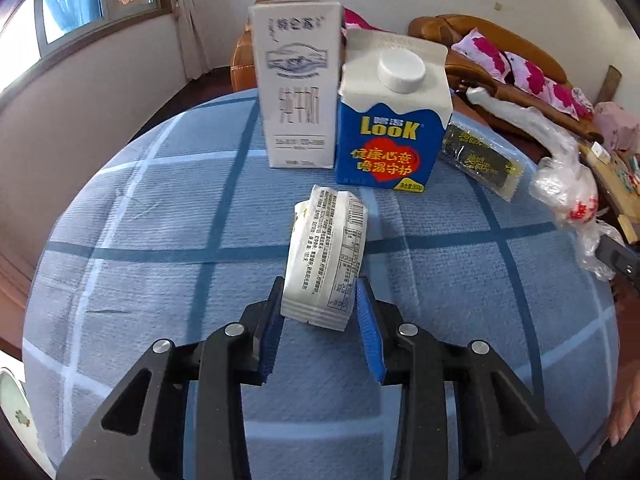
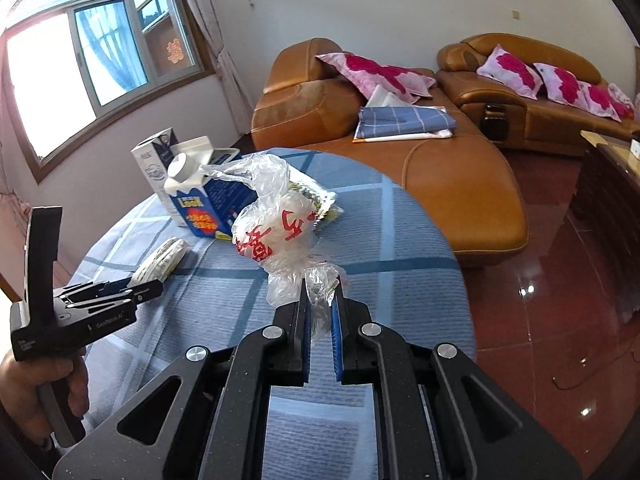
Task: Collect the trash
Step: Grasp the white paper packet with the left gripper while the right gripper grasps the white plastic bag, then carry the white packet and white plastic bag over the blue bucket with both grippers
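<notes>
Our left gripper (image 1: 320, 304) pinches the near end of a white printed wrapper (image 1: 326, 256) lying mid-table on the blue checked tablecloth (image 1: 160, 260). Toward its far edge stand a white milk carton (image 1: 296, 84) and a blue Look carton (image 1: 394, 120), touching; a dark packet (image 1: 480, 160) lies just beside them. Our right gripper (image 2: 320, 312) clamps narrowly on a clear plastic bag (image 2: 276, 224).

Two cartons (image 1: 296, 84) (image 1: 392, 120), two wrappers (image 1: 326, 256) (image 1: 480, 156), one plastic bag (image 2: 276, 224), two hand-held grippers (image 1: 320, 292) (image 2: 320, 308).
</notes>
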